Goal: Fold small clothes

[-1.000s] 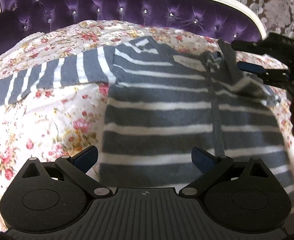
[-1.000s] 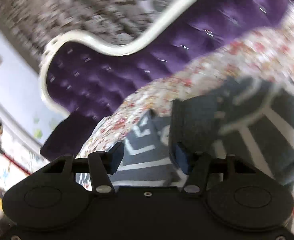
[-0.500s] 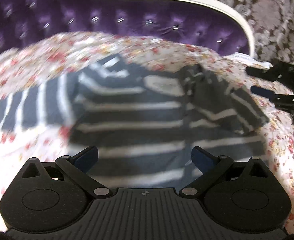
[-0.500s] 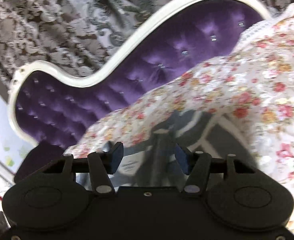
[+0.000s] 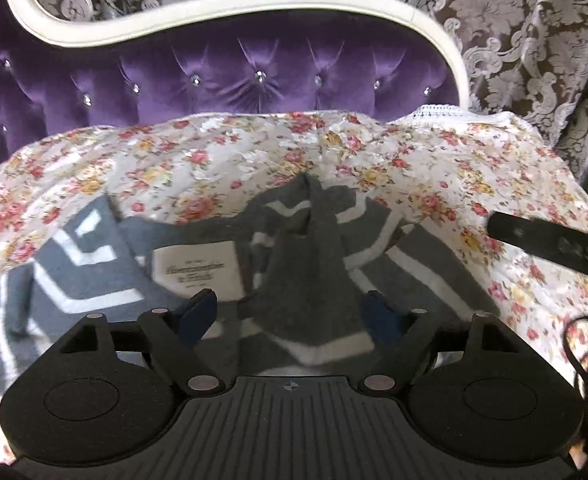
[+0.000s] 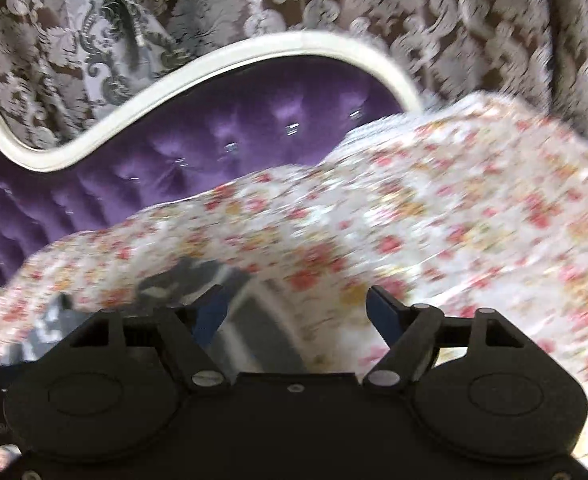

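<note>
1. The grey striped top [image 5: 318,264] lies on the floral bedspread [image 5: 434,168], below the purple headboard [image 5: 233,76].
2. The left gripper [image 5: 289,316], jaws just narrowing, straddles the top's folded sleeve without pinching it.
3. The right gripper [image 6: 298,312], jaws just widening, is spread and empty over the top's edge beside the bedspread.

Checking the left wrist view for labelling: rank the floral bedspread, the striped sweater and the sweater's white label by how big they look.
1. floral bedspread, widest across the frame
2. striped sweater, partly hidden by the gripper
3. white label, clearly the smallest

Both wrist cams close, facing headboard [image 5: 221,76]
</note>
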The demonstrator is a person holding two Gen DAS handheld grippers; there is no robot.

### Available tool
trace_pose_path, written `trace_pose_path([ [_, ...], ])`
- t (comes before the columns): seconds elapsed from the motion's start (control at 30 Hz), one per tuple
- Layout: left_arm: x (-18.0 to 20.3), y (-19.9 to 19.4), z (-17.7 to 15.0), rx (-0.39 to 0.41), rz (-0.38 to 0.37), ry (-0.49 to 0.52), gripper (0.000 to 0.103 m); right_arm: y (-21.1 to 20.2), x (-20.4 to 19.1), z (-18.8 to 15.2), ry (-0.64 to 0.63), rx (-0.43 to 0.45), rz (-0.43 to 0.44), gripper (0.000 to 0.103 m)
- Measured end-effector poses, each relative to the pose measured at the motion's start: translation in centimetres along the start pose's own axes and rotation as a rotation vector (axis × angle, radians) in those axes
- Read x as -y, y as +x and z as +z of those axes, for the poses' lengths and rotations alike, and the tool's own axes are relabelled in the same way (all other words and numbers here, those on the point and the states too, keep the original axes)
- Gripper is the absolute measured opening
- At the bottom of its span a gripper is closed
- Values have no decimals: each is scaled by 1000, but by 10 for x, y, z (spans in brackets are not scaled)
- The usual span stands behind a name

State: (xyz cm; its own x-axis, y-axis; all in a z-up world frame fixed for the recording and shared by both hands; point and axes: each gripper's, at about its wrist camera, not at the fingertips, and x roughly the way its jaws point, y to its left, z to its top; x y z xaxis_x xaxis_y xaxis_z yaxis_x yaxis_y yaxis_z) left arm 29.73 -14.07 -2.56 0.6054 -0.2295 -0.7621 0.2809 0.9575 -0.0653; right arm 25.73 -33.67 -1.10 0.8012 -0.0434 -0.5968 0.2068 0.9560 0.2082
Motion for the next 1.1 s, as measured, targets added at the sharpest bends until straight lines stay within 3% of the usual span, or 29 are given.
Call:
trace_pose_path([
  [0.23, 20, 31, 12, -31, 9, 12, 74, 1, 16, 6, 53, 5, -7, 81],
  [0.3, 26, 41, 14, -51, 25, 28, 67, 1, 17, 7, 54, 4, -6, 81],
  [0.4, 29, 55, 14, -58, 33, 49, 45, 2, 18, 6, 64, -5, 9, 81],
  [0.43, 29, 58, 14, -61, 37, 49, 19, 3, 18, 6, 67, -8, 13, 81],
  [0.47, 27, 59, 14, -61, 40, 38, 6, 3, 19, 5, 70, -10, 15, 81],
  [0.53, 21, 51, 15, -22, 25, 17, 6, 4, 19, 6, 73, -15, 20, 81],
  [0.67, 9, 6, 21, 130, 34, 53, 6, 4, 18, 5, 72, -17, 33, 81],
  [0.83, -27, -49, 19, 269, 35, -8, 6, 6, 12, 2, 71, -41, 71, 81],
  [0.97, -67, -65, 3, 310, 54, -91, 6, 9, 7, -1, 65, -63, 95, 81],
  [1.1, -107, -57, -26, 268, 54, -218, 6, 12, 2, -4, 53, -88, 116, 81],
])
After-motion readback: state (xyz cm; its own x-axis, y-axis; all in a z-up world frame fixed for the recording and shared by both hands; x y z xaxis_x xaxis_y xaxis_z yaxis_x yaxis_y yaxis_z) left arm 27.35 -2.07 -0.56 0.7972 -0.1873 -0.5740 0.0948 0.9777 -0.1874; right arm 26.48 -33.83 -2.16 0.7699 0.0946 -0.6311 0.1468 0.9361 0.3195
